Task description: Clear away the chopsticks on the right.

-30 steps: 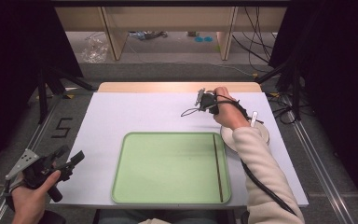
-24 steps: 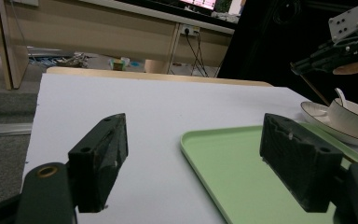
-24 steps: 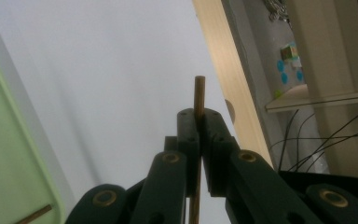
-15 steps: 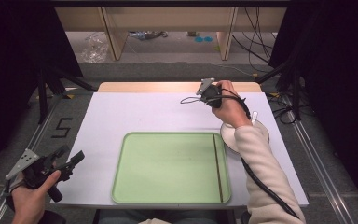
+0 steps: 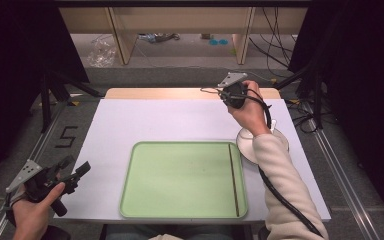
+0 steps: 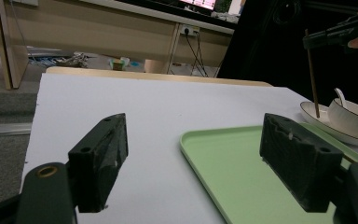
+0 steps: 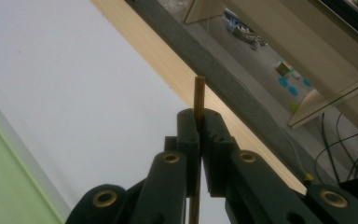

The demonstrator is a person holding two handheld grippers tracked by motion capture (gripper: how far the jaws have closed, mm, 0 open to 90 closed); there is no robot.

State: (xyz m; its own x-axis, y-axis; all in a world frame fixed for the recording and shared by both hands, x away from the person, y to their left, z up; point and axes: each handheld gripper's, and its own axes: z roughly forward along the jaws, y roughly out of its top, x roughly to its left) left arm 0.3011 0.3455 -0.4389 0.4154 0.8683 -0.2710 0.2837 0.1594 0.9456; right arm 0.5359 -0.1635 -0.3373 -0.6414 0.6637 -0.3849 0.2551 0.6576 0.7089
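Right tool (image 5: 228, 94): jaws closed almost fully on a single brown chopstick (image 7: 198, 100), gripped near one end. In the right gripper view the stick's tip stands just proud of the pads; in the left gripper view it hangs nearly upright from the tool, lower end over the rim of the white saucer (image 6: 318, 116). Judged purpose of the hold: a pinch near the top lets the stick hang plumb, so it can be carried clear of the crockery and laid flat elsewhere.

Left tool (image 5: 72, 172): jaws wide apart, nothing between them; held low off the near left corner of the surface (image 5: 145, 120), apparently waiting.

Second chopstick (image 5: 233, 178): lies flat along the right side of the green tray (image 5: 180, 177), parallel to its edge. Probably the resting place meant for its mate.

White cup (image 6: 354, 119) with spoon (image 6: 339, 95): stands on the saucer, just right of the tray, partly behind the right sleeve in the high view.
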